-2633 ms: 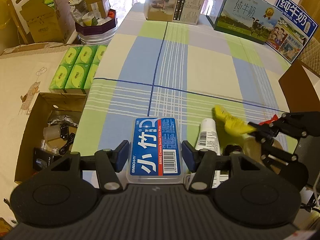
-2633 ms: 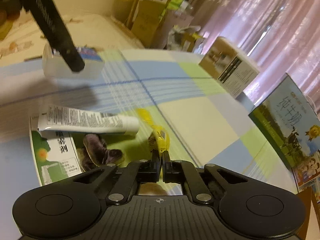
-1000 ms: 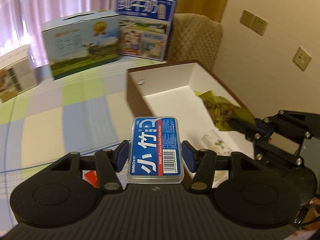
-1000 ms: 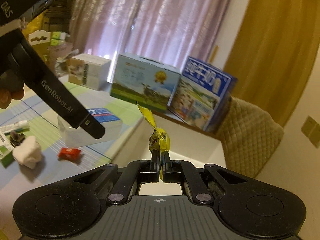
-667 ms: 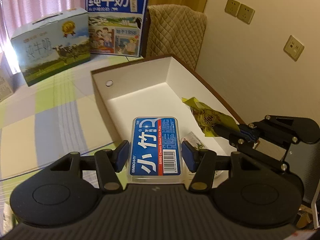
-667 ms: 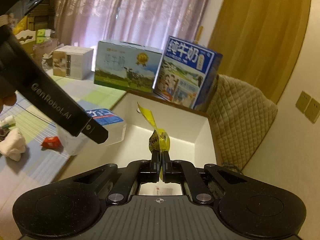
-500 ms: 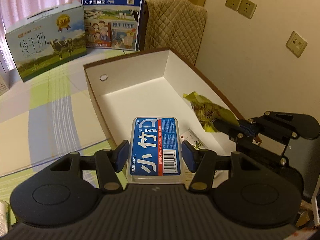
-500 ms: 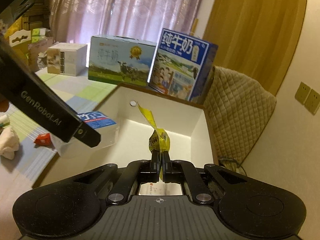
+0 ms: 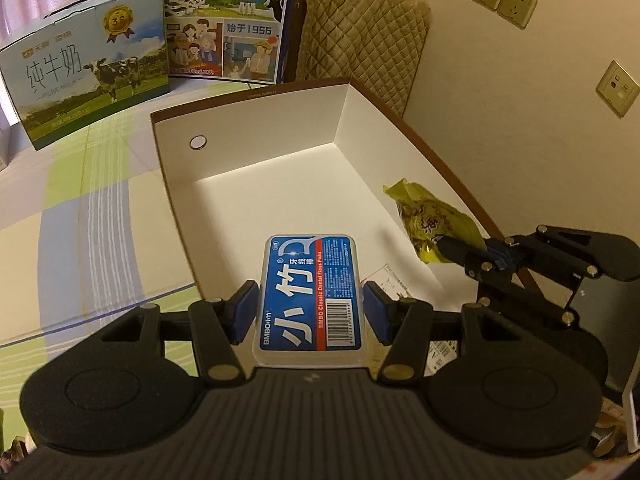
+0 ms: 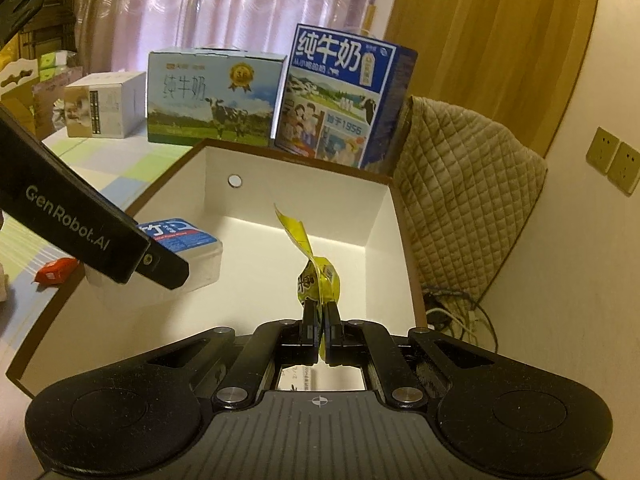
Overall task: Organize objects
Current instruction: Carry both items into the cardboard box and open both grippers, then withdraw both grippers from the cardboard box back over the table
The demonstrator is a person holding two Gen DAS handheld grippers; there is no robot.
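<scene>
Rectangular clear-plastic floss box [image 9: 311, 298], crinkly yellow wrapper [image 10: 314, 276]

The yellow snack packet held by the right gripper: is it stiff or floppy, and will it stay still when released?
Probably floppy: the yellow snack packet is thin crinkled film, and its free end curls above the right gripper. It looks light, held by one pinched edge. Released, it would likely drop flat into the white box, not roll.

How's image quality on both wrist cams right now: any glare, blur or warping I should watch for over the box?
Left wrist: sharp; glare spot on the floss case lid, bright band on the box floor under its far wall, fisheye bends the box rims. Right wrist: dim and warm, window glow behind the curtains, snack packet legible, left gripper's arm slightly soft up close.
</scene>
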